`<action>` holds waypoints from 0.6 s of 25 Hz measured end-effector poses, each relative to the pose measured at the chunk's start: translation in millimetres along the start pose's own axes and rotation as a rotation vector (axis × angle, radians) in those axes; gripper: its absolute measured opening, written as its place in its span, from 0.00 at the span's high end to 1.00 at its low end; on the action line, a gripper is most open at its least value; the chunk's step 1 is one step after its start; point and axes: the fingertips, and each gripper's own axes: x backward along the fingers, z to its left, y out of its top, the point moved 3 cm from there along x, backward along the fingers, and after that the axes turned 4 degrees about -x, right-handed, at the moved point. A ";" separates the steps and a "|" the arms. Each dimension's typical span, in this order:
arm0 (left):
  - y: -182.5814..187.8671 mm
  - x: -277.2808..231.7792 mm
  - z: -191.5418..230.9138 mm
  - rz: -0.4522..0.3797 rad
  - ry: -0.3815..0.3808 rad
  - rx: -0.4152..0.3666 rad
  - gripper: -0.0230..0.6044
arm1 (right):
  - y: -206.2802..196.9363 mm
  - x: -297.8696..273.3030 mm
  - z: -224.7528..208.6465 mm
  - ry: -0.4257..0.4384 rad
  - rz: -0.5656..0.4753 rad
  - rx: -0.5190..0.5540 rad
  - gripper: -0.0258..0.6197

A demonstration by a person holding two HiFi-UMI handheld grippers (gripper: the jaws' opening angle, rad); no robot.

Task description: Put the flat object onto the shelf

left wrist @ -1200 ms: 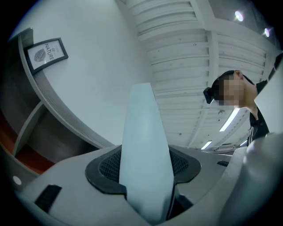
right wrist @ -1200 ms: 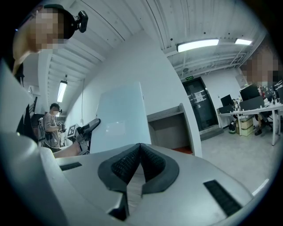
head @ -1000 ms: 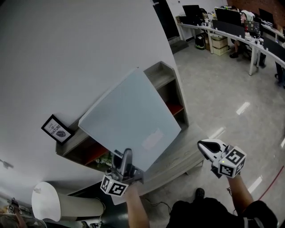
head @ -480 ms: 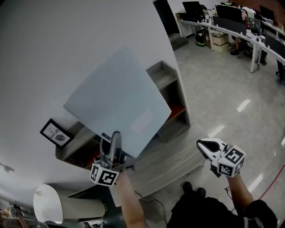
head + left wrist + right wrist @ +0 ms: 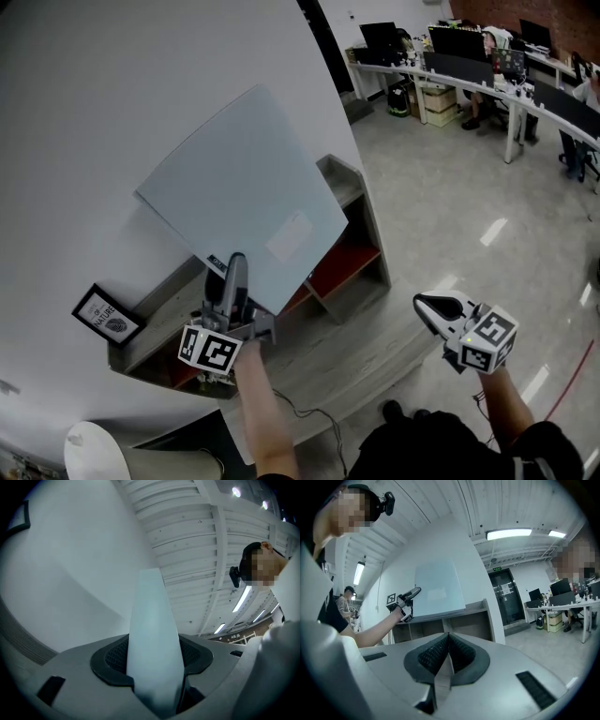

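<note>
Left gripper [image 5: 234, 268] pinches the flat panel [image 5: 234, 187] by its lower edge, tilted above the shelf [image 5: 373, 246] — mid-carry, I judge — next it needs levelling and lowering onto the top.

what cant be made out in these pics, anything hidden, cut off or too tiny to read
Head view: the flat panel covers most of the shelf top, hiding whatever lies there.
Head view: the framed picture has print too small to read.
Head view: the white round thing is cut off by the bottom edge.
Left gripper view: the flat panel in the left gripper blocks the middle; no shelf shows.
</note>
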 end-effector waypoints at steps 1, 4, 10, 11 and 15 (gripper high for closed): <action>0.0 -5.7 2.8 -0.001 -0.008 -0.001 0.53 | 0.5 -1.1 -0.9 -0.009 -0.004 0.002 0.94; -0.7 -21.6 11.2 -0.002 -0.025 -0.004 0.53 | 0.8 -5.0 -4.2 -0.036 -0.011 0.007 0.94; -6.8 -46.9 33.1 0.012 -0.032 -0.012 0.53 | -2.6 -18.3 -0.9 -0.072 -0.016 0.015 0.94; -8.6 -51.0 35.8 0.016 -0.034 -0.016 0.53 | -3.3 -20.1 -0.4 -0.077 -0.015 0.016 0.94; -15.9 -64.3 45.4 0.032 -0.037 -0.045 0.53 | -8.4 -28.3 3.3 -0.095 -0.019 0.015 0.94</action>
